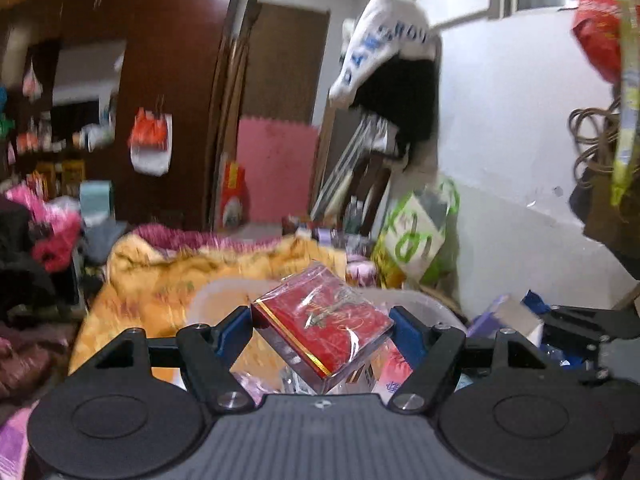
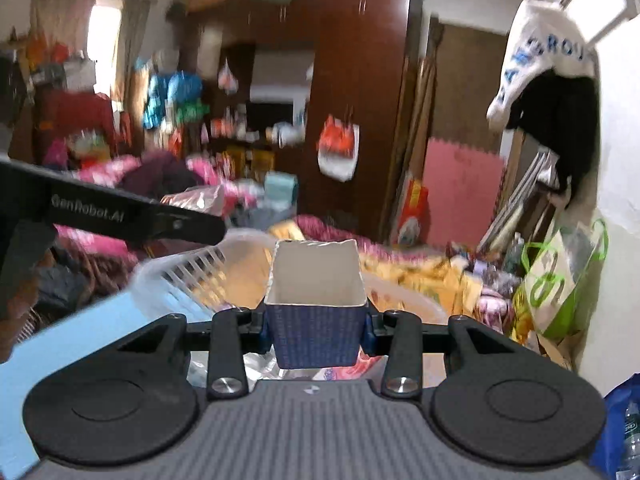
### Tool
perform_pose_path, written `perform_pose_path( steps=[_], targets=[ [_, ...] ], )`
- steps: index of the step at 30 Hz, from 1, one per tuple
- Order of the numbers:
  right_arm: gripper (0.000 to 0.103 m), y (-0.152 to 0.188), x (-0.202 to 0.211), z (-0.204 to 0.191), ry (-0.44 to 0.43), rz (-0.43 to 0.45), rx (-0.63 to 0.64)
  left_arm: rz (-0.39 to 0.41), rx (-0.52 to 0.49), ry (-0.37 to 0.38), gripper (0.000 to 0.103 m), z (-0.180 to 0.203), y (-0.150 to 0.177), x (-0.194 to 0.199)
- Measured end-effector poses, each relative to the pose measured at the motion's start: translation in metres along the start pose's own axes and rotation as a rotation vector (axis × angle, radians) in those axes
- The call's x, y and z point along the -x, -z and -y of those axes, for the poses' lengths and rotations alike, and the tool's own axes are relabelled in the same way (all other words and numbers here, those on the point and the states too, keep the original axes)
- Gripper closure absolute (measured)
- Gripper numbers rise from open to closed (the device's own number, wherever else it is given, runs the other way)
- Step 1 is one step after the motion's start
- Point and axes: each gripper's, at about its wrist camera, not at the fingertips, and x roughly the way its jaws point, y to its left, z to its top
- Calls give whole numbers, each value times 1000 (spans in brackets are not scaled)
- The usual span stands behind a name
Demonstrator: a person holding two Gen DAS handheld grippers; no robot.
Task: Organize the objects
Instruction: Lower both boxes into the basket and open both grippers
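My left gripper [image 1: 322,330] is shut on a red box with gold trim in clear wrap [image 1: 324,330], tilted, held above a pale plastic tub [image 1: 218,294]. My right gripper [image 2: 316,330] is shut on a small open-topped blue box with a white inside [image 2: 316,300], held upright above a white slatted basket [image 2: 180,276]. The left gripper's black body [image 2: 120,210] shows at the left of the right wrist view; the right gripper's black body [image 1: 588,320] shows at the right of the left wrist view.
An orange-yellow blanket [image 1: 160,280] covers the bed beyond the tub. Loose packets [image 1: 394,372] lie below the red box. A green-and-white bag [image 1: 420,232] leans on the white wall at the right. A brown wardrobe [image 2: 352,100] stands at the back. A blue bag [image 2: 620,420] is at lower right.
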Motion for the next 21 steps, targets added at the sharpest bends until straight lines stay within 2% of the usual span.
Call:
perform_pose_path(
  steps=[3, 5, 7, 8, 9, 10, 11, 13, 16, 19, 21],
  targets=[
    [60, 6, -21, 1, -7, -35, -2, -25, -4, -43, 25, -5, 7, -15],
    [60, 11, -29, 7, -43, -58, -36, -47, 23, -31, 25, -11, 9, -24],
    [56, 15, -30, 8, -31, -63, -29, -42, -1, -36, 25, -11, 12, -27],
    [48, 16, -28, 7, -3, -48, -12, -12, -36, -35, 22, -9, 13, -27],
    [20, 15, -27, 7, 22, -35, -1, -1, -53, -47, 19, -10, 14, -27],
    [0, 15, -22, 6, 53, -18, -2, -3, -37, -55, 19, -13, 14, -28],
    [0, 14, -13, 6, 82, 11, -12, -3, -7, -40, 19, -16, 15, -26],
    [0, 15, 3, 9, 56, 31, -23, 13, 29, 12, 19, -23, 19, -16],
    [0, 23, 35, 12, 52, 68, -55, 45, 17, -6, 18, -19, 31, 13],
    [0, 52, 59, 7, 14, 61, -64, 48, -50, 7, 13, -6, 71, 48],
    [0, 84, 65, 2, 11, 29, -86, 2, -55, 45, 13, 5, 108, 62]
  ],
)
